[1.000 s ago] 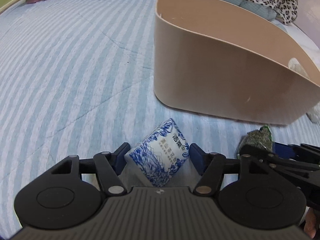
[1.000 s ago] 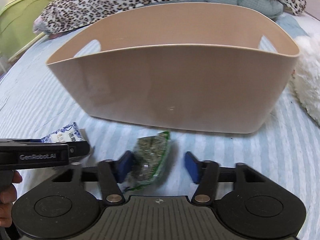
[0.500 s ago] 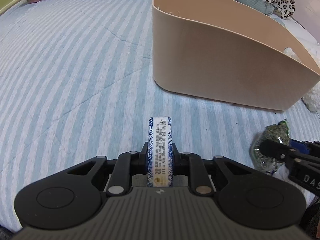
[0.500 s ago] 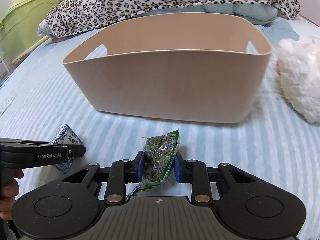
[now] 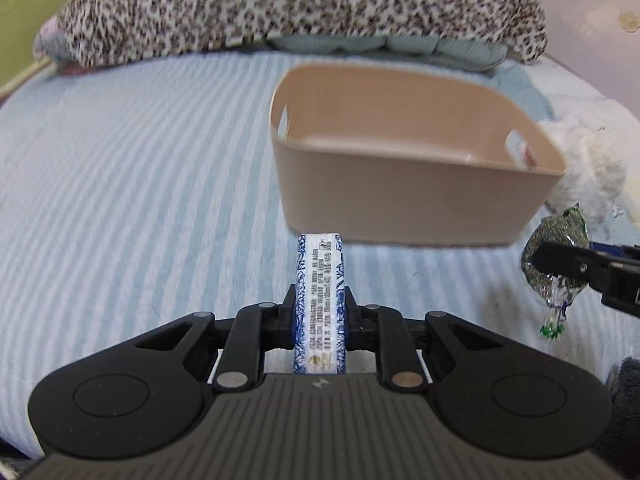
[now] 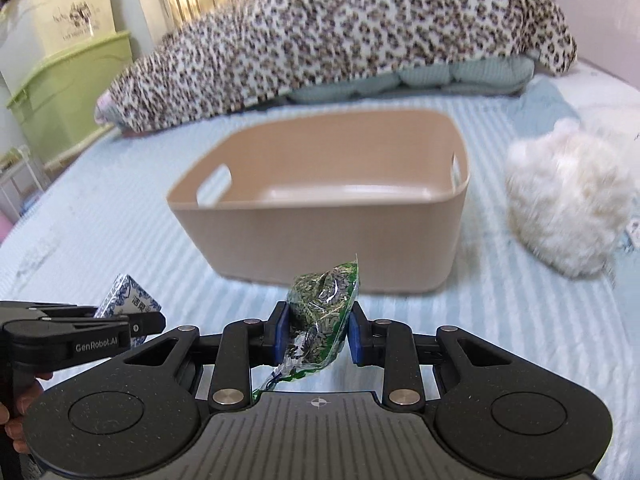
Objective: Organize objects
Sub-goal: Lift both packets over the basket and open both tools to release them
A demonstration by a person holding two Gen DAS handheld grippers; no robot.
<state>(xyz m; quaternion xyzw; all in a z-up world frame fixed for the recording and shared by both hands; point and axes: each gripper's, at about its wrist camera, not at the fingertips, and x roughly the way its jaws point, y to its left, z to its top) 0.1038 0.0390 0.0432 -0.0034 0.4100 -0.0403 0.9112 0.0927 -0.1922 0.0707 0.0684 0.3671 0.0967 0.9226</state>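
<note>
My left gripper [image 5: 319,314] is pinching the blue-and-white tissue pack [image 5: 319,300] across its thin faces, narrow printed edge up, pack sticking out forward past the pads. My right gripper [image 6: 318,330] is pinching the green seed bag [image 6: 320,312] about mid-body, the crimped tail hanging loose below the pads. Both items are off the bedsheet, in front of the beige bin [image 6: 320,236] and on its near side, not yet over the rim.

Handling, my read: tissue pack is light and squashy with a slick film wrap. Gripping the flat faces low down looks right, though it could pivot if swung fast. Seed bag is light, crinkly, and its contents shift. The film may slide through the pads, so the filled body is the place to hold, not the tail.

Landmark = bin. Its visible floor shows nothing inside, and it has handle cutouts at both ends. Near wall stands between both loads and the inside, so I'd say lift over the rim, then release. White fluffy toy [image 6: 568,196] sits just right of the bin, apart from it. Leopard blanket [image 6: 340,28] is piled behind the bin. Striped bedsheet [image 5: 140,200] lies open to the left. The grippers are close side by side; watch for a clash over the opening.
</note>
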